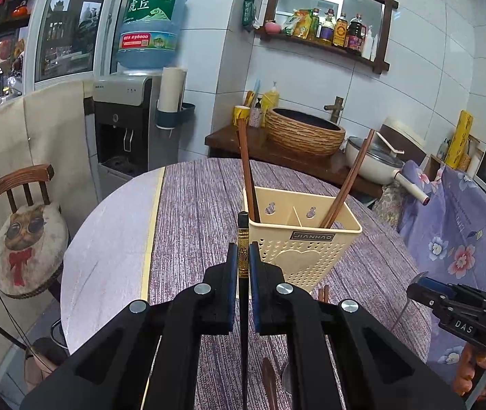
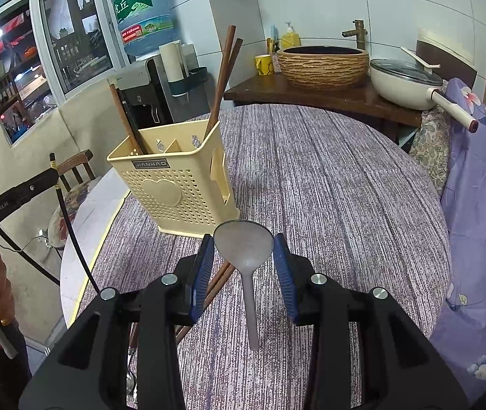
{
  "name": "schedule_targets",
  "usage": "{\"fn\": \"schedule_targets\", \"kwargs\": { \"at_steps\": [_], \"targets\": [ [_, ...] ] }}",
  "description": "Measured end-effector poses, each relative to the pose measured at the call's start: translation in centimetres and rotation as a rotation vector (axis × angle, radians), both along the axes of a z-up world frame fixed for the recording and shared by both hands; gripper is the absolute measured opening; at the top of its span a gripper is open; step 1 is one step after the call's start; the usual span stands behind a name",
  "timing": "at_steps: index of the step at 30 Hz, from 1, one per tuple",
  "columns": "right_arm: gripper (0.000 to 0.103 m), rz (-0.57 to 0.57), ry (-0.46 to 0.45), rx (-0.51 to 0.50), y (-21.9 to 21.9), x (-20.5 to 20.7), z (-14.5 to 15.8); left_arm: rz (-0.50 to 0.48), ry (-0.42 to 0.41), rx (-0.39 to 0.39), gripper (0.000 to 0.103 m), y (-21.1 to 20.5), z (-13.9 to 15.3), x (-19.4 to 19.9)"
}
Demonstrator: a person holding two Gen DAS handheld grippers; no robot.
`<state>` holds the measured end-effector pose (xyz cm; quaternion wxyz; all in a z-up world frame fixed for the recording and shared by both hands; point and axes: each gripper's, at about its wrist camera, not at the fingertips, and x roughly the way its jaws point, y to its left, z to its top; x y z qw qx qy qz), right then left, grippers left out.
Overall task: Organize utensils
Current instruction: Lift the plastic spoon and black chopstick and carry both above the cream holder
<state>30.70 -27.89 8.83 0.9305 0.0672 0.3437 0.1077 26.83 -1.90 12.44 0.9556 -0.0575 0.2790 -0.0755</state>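
Observation:
My left gripper (image 1: 243,256) is shut on a black chopstick (image 1: 243,230) with a gold band, held just in front of the cream utensil holder (image 1: 306,239). Brown chopsticks (image 1: 247,171) lean in the holder's left compartment, and others (image 1: 350,177) in its right. My right gripper (image 2: 244,249) is shut on a grey spoon (image 2: 250,300), gripping its bowl, with the handle pointing back toward me above the table. The holder (image 2: 174,184) stands ahead and to the left of it. More brown chopsticks (image 2: 220,278) lie on the cloth below.
The round table (image 2: 328,177) has a purple striped cloth. A wooden spoon (image 1: 268,376) and a metal spoon (image 1: 287,379) lie near its front edge. A chair (image 1: 26,225) stands to the left, a water dispenser (image 1: 123,126) behind, and a basin counter (image 2: 323,65) and white pan (image 2: 403,85) beyond.

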Motion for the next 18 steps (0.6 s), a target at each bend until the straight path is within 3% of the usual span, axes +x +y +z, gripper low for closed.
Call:
{"fn": "schedule_targets", "kwargs": {
  "at_steps": [12, 18],
  "targets": [
    [0.037, 0.019, -0.046, 0.017, 0.3, -0.1, 1.6, -0.007, -0.025, -0.022, 0.008, 0.6, 1.4, -0.3],
    [0.037, 0.039, -0.112, 0.036, 1.0, 0.4, 4.8, -0.026, -0.08, -0.029, 0.008, 0.5, 4.8, -0.3]
  ]
}}
